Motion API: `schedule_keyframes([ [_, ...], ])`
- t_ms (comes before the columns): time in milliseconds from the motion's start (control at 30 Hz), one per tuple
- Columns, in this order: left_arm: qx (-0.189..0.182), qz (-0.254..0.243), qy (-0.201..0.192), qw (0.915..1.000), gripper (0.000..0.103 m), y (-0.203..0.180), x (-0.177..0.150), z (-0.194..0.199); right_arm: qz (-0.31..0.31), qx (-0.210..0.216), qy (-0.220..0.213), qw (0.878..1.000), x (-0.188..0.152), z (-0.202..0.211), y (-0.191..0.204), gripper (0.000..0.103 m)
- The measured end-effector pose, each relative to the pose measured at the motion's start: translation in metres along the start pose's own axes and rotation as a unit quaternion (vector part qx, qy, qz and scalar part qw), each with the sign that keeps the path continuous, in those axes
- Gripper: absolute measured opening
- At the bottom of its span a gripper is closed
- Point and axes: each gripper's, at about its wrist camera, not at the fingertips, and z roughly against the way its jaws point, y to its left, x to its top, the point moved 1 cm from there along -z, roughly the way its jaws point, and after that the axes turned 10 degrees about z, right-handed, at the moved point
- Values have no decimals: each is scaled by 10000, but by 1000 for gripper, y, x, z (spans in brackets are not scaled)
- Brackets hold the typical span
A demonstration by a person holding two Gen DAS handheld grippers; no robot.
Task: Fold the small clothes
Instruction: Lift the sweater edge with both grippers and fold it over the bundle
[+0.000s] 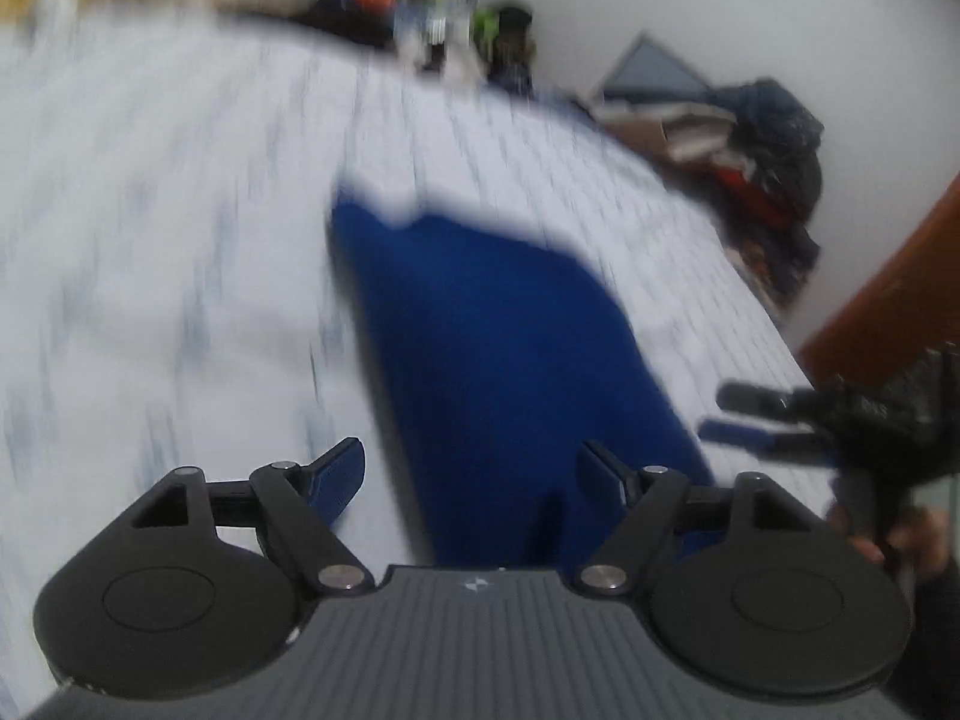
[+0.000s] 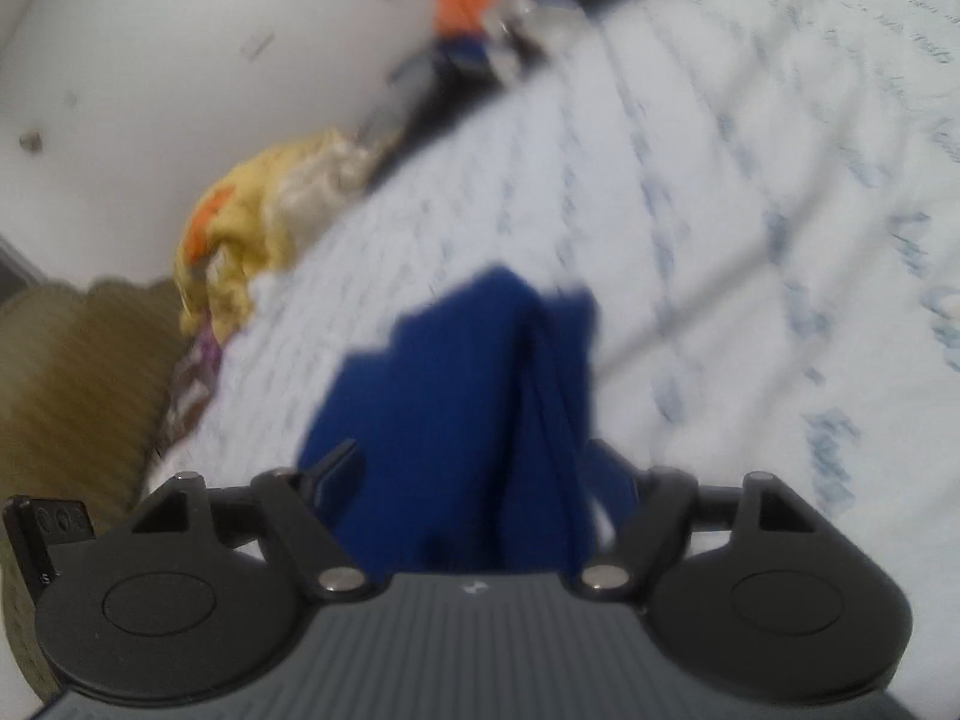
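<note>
- Right now my left gripper (image 1: 471,471) hovers with its jaws spread wide, holding nothing, low over the near end of the blue garment (image 1: 504,348).
- That garment lies on the bed sheet (image 1: 150,240), white with a faint blue print, and runs as a long strip away from me.
- My right gripper (image 2: 474,474) is likewise spread, and the same blue garment (image 2: 456,408) fills the gap between its fingers; the blur stops me telling whether the pads touch cloth, but they are not clamped on it.
- From the right wrist view the cloth shows a raised ridge with layers lying over each other, so I judge one fold is already made and I am between folds.
- In the left wrist view my right gripper sits just beside the garment's near right edge.
- Next, I think, both grippers need to pinch the near end at its two corners and carry it over toward the far end.
- Both pictures are smeared, so I should settle before closing, or I may catch only the top layer.
- A pile of clothes (image 2: 252,222) lies near the wall, well apart from my work.
</note>
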Motion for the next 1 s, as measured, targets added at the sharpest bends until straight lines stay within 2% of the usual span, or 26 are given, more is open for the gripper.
schedule_keyframes([
  [33, -95, 147, 184, 9997, 68, 3, -13, -3, -33, -26, 139, 9999, -11, 3, -3, 80],
  [67, -152, 102, 65, 9998, 67, 1, -23, 1, -89, -53, 330, 9994, -21, 3, -5, 79],
  [100, -186, 110, 142, 9997, 64, -1, -28, 1, -50, 3, 348, 9994, -30, 5, -4, 79],
  [133, -212, 193, 210, 9994, 52, -3, -29, 0, 33, 28, 360, 9993, -36, 7, 0, 78],
  [167, -213, 279, 324, 9989, 26, -4, -28, -5, 105, 65, 434, 9990, -39, 7, 6, 73],
  [200, -65, 244, 333, 9991, 12, -5, -24, -9, 185, 93, 510, 9985, -41, 5, 12, 65],
  [233, 102, 191, 302, 9993, 10, -6, -21, -11, 252, 129, 631, 9976, -42, -1, 16, 30],
  [267, 135, 219, 316, 9992, 10, -6, -17, -11, 316, 153, 723, 9968, -43, -5, 20, 18],
  [300, 151, 173, 305, 9993, 10, -8, -15, -6, 425, 180, 737, 9962, -44, -7, 25, 18],
  [367, 175, -223, 150, 9995, 10, -15, -16, 14, 617, 206, 723, 9953, -46, -2, 35, 17],
  [400, 212, -466, 124, 9986, 11, -18, -19, 22, 612, 304, 691, 9953, -49, 3, 36, 17],
  [433, 375, -752, 117, 9964, 20, -19, -22, 25, 565, 373, 690, 9953, -53, 7, 35, 17],
  [500, 859, -1018, -101, 9910, 24, -15, -27, 30, 443, 294, 786, 9955, -58, 6, 28, 20],
  [533, 907, -1026, -170, 9904, 34, -12, -27, 30, 362, 326, 814, 9955, -59, 4, 22, 27],
  [567, 829, -958, -216, 9917, 39, -11, -27, 31, 232, 414, 769, 9959, -55, 5, 16, 29],
  [600, 667, -876, -301, 9935, 41, -12, -25, 35, 26, 316, 682, 9972, -47, 8, 10, 38],
  [633, 462, -870, -422, 9942, 50, -17, -25, 37, -131, 208, 434, 9988, -36, 13, 7, 52],
  [667, 261, -960, -556, 9935, 65, -25, -26, 38, -141, 206, 94, 9996, -26, 18, 8, 65],
  [733, -13, -1368, -786, 9875, 85, -48, -30, 33, 24, 372, -402, 9985, -1, 18, 16, 72],
  [800, -170, -1815, -811, 9799, 88, -68, -32, 16, 75, 572, -411, 9975, 25, 0, 29, 72],
  [867, 116, -1977, -559, 9786, 87, -75, -32, -15, 176, 851, -274, 9958, 45, -29, 42, 71],
  [900, 299, -1965, -373, 9793, 86, -72, -32, -31, 293, 821, -162, 9961, 52, -47, 49, 70],
  [933, 402, -1974, -236, 9792, 86, -66, -33, -45, 505, 613, 14, 9968, 57, -67, 54, 71],
  [967, 364, -2205, -441, 9737, 88, -65, -37, -46, 835, 191, 264, 9960, 58, -87, 56, 70],
  [1000, 387, -2425, -474, 9682, 88, -64, -41, -48, 1147, -281, 513, 9917, 56, -109, 53, 69],
])
